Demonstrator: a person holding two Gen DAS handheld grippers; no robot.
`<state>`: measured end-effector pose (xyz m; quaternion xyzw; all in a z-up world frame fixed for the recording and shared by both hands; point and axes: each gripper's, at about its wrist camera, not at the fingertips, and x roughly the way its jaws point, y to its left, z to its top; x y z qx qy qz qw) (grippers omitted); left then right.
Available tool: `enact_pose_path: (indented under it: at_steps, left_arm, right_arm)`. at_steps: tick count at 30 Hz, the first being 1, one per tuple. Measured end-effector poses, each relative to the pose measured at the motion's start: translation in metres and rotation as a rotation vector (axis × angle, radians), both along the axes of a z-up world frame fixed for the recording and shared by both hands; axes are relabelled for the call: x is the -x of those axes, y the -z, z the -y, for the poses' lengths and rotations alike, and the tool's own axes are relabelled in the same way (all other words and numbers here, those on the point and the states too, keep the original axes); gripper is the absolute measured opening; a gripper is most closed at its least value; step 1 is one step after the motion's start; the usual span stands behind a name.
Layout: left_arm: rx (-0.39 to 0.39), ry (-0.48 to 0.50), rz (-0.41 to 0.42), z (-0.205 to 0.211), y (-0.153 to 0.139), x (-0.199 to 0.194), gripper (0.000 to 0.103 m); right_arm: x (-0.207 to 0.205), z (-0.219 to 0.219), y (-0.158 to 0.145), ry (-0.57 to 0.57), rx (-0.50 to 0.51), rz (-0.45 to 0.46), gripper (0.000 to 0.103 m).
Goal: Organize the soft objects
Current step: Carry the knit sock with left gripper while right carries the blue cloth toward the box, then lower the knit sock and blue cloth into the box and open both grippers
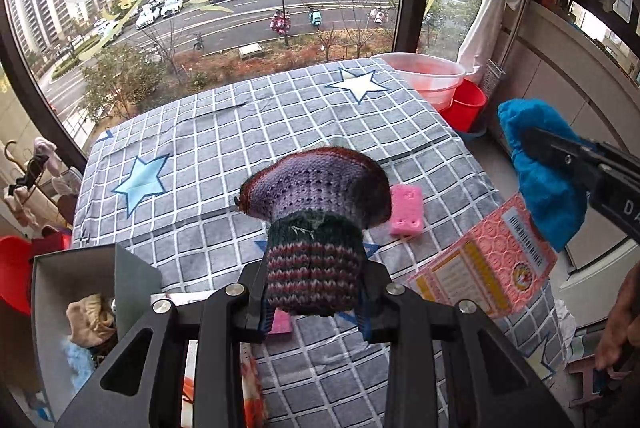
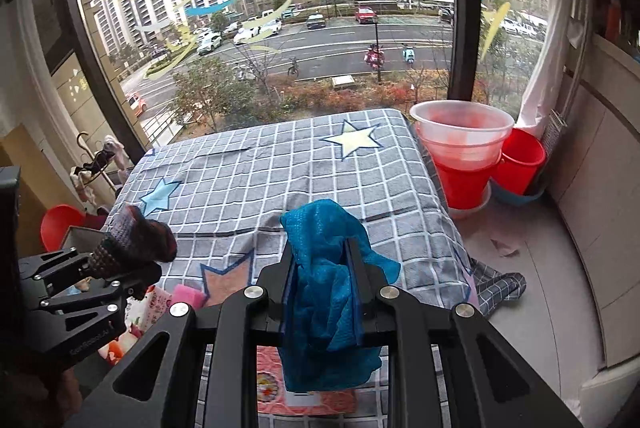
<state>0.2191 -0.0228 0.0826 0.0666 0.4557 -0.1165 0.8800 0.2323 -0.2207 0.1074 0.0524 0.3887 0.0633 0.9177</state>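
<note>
1. My left tool point(image 1: 316, 292) is clamped partway closed on a striped knit hat point(image 1: 316, 200), which bulges ahead of its fingers above the checked surface point(image 1: 224, 132).
2. My right tool point(image 2: 322, 288) is squeezed tight on a blue mesh cloth point(image 2: 324, 228) that droops below its fingers.
3. A pink sponge point(image 1: 406, 210) lies on the surface just right of the left tool's hat.

Left tongs point(image 1: 316, 292) clamped, right tongs point(image 2: 322, 292) shut tight, both angled downward, each gripping fabric.
</note>
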Motion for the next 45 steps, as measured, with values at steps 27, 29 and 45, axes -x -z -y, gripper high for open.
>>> enact_pose_path:
  at_steps: [27, 29, 45]
  left_arm:
    - [0.108, -0.189, -0.010, -0.158, 0.022, 0.102, 0.034]
    - [0.102, -0.197, -0.003, -0.161, 0.023, 0.108, 0.034]
    - [0.050, -0.333, 0.009, -0.214, 0.033, 0.132, 0.034]
  right_arm:
    - [0.058, -0.205, 0.051, -0.379, -0.065, -0.036, 0.023]
    - [0.062, -0.215, 0.057, -0.397, -0.073, -0.046, 0.023]
    - [0.094, -0.270, 0.059, -0.486, -0.070, -0.010, 0.023]
